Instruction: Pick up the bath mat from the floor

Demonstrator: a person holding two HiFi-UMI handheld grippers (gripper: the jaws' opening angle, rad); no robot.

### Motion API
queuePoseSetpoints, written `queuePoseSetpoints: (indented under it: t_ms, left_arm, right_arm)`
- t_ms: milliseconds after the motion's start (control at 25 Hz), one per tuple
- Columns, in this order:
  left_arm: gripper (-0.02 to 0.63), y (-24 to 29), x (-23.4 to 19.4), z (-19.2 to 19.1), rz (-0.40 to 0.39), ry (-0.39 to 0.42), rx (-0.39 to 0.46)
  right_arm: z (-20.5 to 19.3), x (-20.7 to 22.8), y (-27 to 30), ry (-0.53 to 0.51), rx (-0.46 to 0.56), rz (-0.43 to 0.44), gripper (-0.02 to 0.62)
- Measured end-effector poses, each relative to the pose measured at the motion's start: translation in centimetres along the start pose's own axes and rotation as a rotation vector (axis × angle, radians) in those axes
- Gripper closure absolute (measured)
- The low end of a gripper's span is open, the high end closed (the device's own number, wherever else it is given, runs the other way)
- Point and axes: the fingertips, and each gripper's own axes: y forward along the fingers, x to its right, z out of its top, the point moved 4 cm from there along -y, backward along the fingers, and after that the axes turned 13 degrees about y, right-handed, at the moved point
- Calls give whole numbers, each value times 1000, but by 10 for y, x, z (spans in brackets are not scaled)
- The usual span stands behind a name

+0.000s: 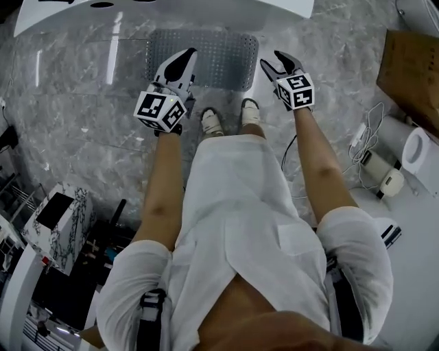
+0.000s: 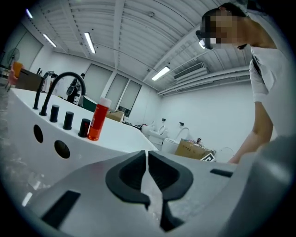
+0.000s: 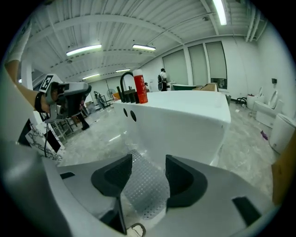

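HEAD VIEW: I stand over the bath mat [image 1: 219, 58], a grey, perforated rectangle lying flat on the marble floor [image 1: 82, 103], just ahead of both tools and against the white tub [image 1: 164, 10]. My left gripper [image 1: 184, 60] hangs above the mat's left part, and my right gripper [image 1: 272, 63] is beside its right edge. By my reading, this is the reach.

LEFT GRIPPER VIEW: The jaws are clenched on nothing, with the tub ahead.

RIGHT GRIPPER VIEW: The jaws are spread and empty, and the mat lies ahead and below, framed between them. It looks thin and limp, so next I should probably lower the tools and pinch an edge.
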Motion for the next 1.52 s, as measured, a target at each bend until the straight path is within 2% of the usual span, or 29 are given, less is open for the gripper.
queuePoseSetpoints:
  t_ms: [240, 360, 560, 720, 880, 1000, 1160, 1320, 1520]
  left_arm:
    - [591, 55, 14, -88, -31, -18, -33]
    - [591, 74, 20, -123, -38, -16, -41]
    - [591, 102, 31, -179, -66, 20, -74]
    - [591, 123, 30, -219, -32, 29, -84]
    - [591, 136, 38, -238, 17, 35, -48]
    - [590, 139, 53, -247, 5, 95, -41]
    - [591, 137, 62, -262, -24, 135, -71]
    - [591, 130, 46, -280, 22, 113, -57]
    - [591, 123, 17, -272, 87, 104, -15]
  right_arm:
    - [-78, 42, 62, 10, -88, 0, 364]
    - [-130, 56, 89, 22, -153, 2, 364]
    - [-219, 81, 130, 103, -237, -68, 360]
    - [-272, 94, 162, 156, -316, -102, 356]
    - [-305, 107, 192, 243, -355, -144, 347]
    - [-326, 119, 214, 324, -361, -191, 333]
    - [-355, 126, 241, 357, -394, -227, 316]
    - [-382, 133, 267, 431, -409, -268, 299]
    - [-412, 151, 284, 502, -470, -362, 285]
